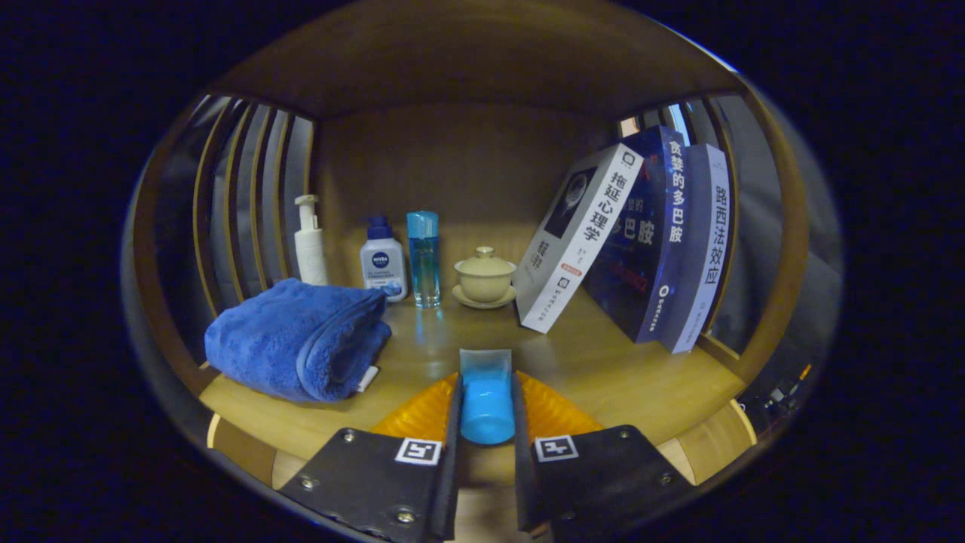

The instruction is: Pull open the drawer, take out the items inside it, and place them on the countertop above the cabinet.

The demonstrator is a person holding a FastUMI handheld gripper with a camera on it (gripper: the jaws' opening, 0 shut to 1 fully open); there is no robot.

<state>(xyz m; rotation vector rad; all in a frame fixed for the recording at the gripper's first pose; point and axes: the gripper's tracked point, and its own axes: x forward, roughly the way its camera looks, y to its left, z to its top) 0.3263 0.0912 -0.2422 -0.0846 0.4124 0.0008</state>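
Observation:
My gripper (pixel 486 381) is shut on a small blue bottle (pixel 486 411) that lies lengthwise between the two fingers, with its pale translucent end pointing forward. It hangs just over the front part of the wooden countertop (pixel 603 369), inside a wooden alcove. The bottle's rear end is hidden between the finger bases.
A folded blue towel (pixel 298 339) lies ahead on the left. Along the back wall stand a white pump bottle (pixel 309 241), a white-and-blue bottle (pixel 383 264), a tall clear blue bottle (pixel 424 256) and a lidded cup on a saucer (pixel 484 277). Three books (pixel 641 241) lean at the right. Slatted walls close both sides.

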